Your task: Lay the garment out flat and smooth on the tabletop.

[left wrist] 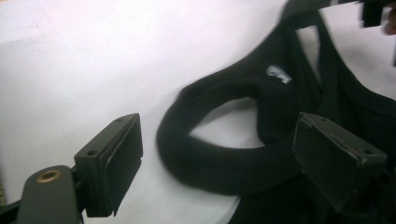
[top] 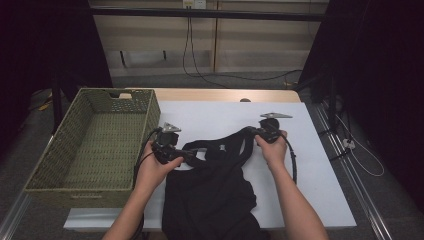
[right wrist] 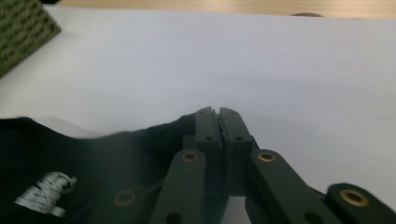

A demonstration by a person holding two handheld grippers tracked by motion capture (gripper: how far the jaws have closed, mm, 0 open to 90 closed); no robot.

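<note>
So the black tank top [top: 212, 185] is lying on the white sheet [top: 215, 117] right beside the wicker basket [top: 95, 145], its lower half bunched toward my edge of the table on the side away from the basket's far wall, shoulder straps pointing up the table. My right gripper [top: 260, 131] is pinched closed on the strap farthest from the basket, and from the right gripper view the jaws sit flush together with just a thin edge of black fabric [right wrist: 140, 140] caught at their side. My left gripper [left wrist: 219, 163] isn't holding anything yet: jaws wide apart, straddling the looped strap [left wrist: 210, 135] nearest the basket. To do this bit well, I reckon I should sink the left jaws so the strap's hem sits deep between the pads before closing, then match the right hand's height so the top lifts evenly instead of twisting. The left gripper view gives me the strap loop and the little white label [left wrist: 279, 74] up close, which the high view barely resolves. The high view is where I get the basket's open inside and the whole crumpled lower half.
</note>
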